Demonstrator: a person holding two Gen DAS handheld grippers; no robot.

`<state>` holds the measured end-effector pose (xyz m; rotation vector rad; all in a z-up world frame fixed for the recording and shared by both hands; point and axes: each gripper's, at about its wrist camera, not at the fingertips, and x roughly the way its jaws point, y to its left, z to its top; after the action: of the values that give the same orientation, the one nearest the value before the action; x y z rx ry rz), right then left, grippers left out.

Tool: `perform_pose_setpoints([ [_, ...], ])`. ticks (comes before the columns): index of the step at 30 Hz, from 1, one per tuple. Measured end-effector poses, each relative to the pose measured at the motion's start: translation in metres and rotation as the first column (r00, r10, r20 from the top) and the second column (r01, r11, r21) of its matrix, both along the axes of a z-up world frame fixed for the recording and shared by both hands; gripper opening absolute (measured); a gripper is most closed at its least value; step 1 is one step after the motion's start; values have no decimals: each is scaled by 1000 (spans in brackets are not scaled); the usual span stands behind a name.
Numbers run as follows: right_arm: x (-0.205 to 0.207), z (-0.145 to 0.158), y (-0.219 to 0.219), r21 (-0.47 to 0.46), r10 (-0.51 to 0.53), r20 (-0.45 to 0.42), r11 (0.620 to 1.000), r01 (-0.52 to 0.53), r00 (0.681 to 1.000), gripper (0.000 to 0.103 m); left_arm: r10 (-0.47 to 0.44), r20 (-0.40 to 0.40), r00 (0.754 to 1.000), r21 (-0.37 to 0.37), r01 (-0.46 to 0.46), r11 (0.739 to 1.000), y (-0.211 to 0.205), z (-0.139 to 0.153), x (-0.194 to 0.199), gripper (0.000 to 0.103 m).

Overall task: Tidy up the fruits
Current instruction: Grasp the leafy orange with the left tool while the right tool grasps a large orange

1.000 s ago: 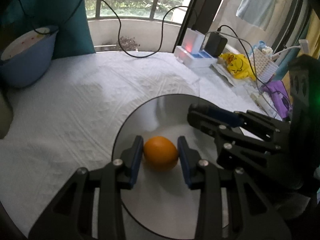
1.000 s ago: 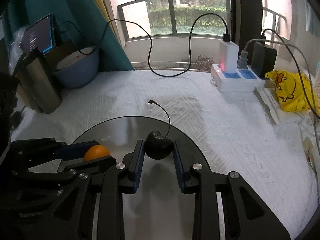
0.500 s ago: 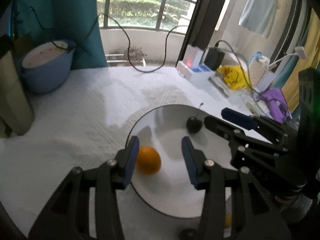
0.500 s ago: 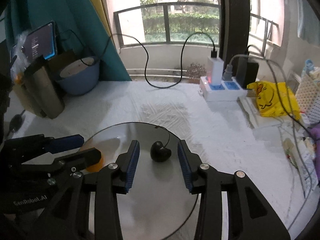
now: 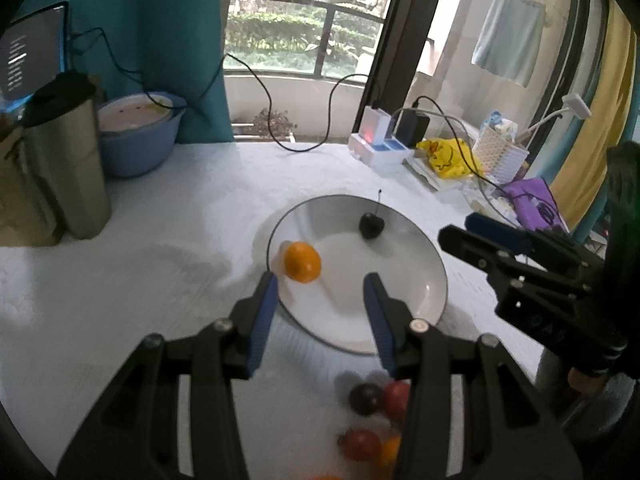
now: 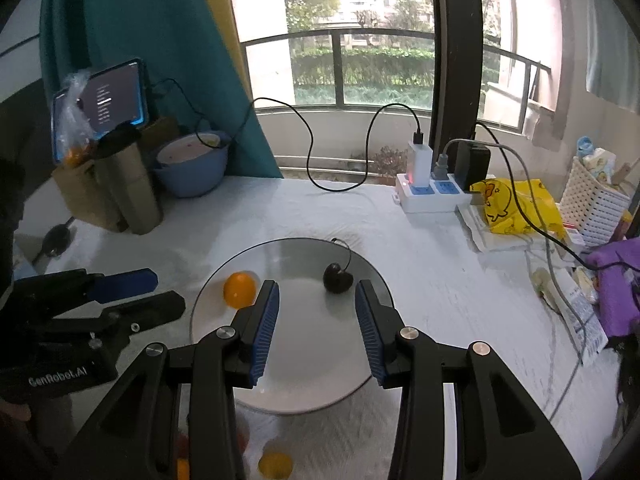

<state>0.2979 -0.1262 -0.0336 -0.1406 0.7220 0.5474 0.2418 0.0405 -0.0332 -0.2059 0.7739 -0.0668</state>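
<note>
A white plate [image 5: 400, 312] lies on the white cloth. On it rest an orange [image 5: 302, 267] at the left rim and a dark cherry [image 5: 371, 225] with a stem further back. My left gripper [image 5: 320, 280] hovers above the plate's near edge, open, with nothing between its pads. In the right wrist view my right gripper [image 6: 317, 286] is open too and empty, with the cherry [image 6: 337, 278] just beyond its tips and the orange [image 6: 239, 289] to their left on the plate [image 6: 312, 372]. Several small loose fruits [image 5: 366, 398] lie on the cloth in front of the plate.
A steel tumbler [image 5: 66, 160] and a blue bowl [image 5: 136, 140] stand at the back left, under a tablet [image 6: 104, 100]. A power strip [image 6: 432, 196] with cables, a yellow bag [image 6: 516, 208], a white basket [image 6: 596, 200] and a purple item [image 6: 616, 284] crowd the right side.
Both grippers have opened, let go of the orange and the cherry on the plate, and drawn back and upward. The loose fruits near the front have come into view.
</note>
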Motion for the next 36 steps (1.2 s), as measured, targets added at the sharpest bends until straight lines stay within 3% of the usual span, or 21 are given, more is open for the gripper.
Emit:
perform_pose_setpoints([
  [12,-60,3,-18,-4,11,-2,1000,-11,1000,42,-4,23,1000,13,3,1000,-5,1,-57,46],
  [22,-105,-8,-23,-16,31,-20,999,-31,999,42,0,11,1000,6,0,1000,-7,-13,-95,46],
  [30,-130,-17,-22,-18,46,-34,999,-47,998,42,4,50,999,7,-5,1000,-8,-16,-125,46],
  [36,-149,-23,-17,-17,77,-46,997,-78,996,42,10,89,996,-46,-6,999,-5,-21,-148,49],
])
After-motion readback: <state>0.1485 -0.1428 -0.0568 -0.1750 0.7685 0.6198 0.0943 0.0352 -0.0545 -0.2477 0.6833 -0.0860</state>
